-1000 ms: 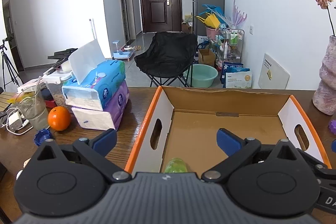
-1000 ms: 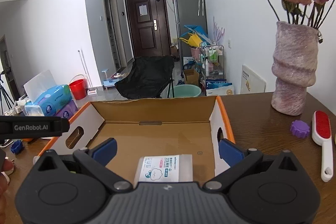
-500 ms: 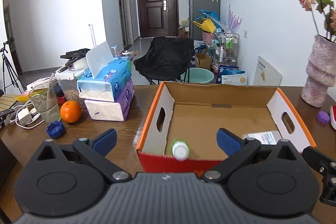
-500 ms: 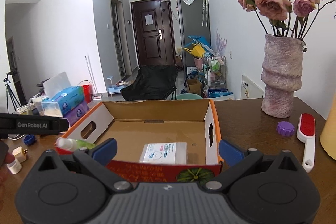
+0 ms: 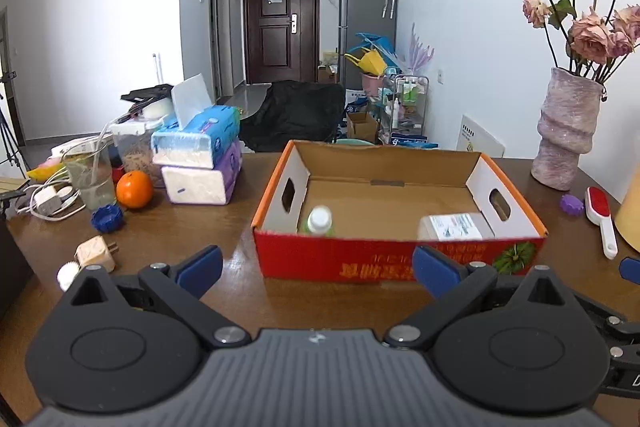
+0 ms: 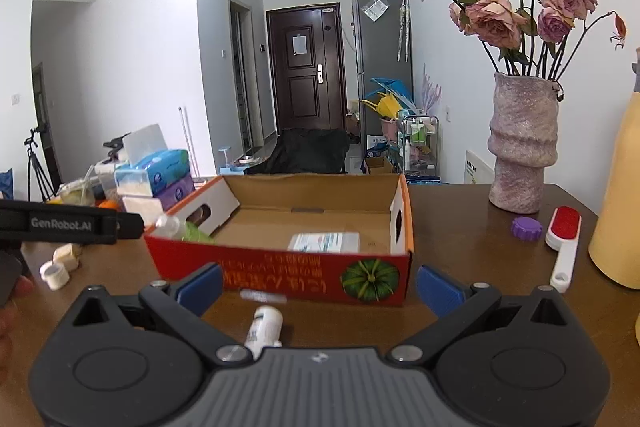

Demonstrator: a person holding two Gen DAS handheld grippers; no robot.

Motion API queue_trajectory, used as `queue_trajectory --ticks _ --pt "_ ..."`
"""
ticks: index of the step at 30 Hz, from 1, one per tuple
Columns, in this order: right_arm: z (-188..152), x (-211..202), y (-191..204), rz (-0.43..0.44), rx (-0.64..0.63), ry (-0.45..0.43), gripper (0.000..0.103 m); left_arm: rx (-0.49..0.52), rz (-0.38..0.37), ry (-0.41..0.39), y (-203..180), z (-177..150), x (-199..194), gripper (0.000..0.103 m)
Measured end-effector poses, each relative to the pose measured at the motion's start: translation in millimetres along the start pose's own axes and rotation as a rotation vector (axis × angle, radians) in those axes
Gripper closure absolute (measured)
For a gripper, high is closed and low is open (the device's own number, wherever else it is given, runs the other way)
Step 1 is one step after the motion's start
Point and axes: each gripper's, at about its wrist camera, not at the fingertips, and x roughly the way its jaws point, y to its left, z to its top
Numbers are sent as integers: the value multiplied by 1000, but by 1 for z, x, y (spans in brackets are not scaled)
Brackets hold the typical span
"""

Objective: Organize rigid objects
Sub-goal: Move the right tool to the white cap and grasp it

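Observation:
An open cardboard box with a red front and orange rim (image 5: 396,259) (image 6: 280,273) stands on the brown table. Inside lie a green bottle with a white cap (image 5: 319,221) (image 6: 182,227) at the left and a white packet (image 5: 454,227) (image 6: 325,241) at the right. My left gripper (image 5: 318,267) is open and empty, in front of the box. My right gripper (image 6: 318,285) is open and empty, also in front of the box. A small white bottle (image 6: 265,329) lies on the table between its fingers, untouched.
Left of the box are stacked tissue packs (image 5: 200,159), an orange (image 5: 134,189), a glass (image 5: 89,175), a blue cap (image 5: 106,218), a plug adapter (image 5: 94,253) and a white cap (image 6: 54,273). Right are a vase (image 6: 520,143), purple cap (image 6: 526,227), red lint brush (image 6: 564,243) and yellow container (image 6: 618,207).
Both grippers have pulled back out of the box toward the near table edge. The box's red front and the small white bottle have come into view.

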Motion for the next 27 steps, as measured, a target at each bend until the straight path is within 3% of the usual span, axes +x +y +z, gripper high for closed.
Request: queue_trajectory --ticks 17,27 --pt "-51 -43 -3 -9 -28 41 0 22 -9 10 1 -77 -36 0" --pt "-77 -33 3 -34 -57 89 0 37 -30 -12 3 -95 -35 0"
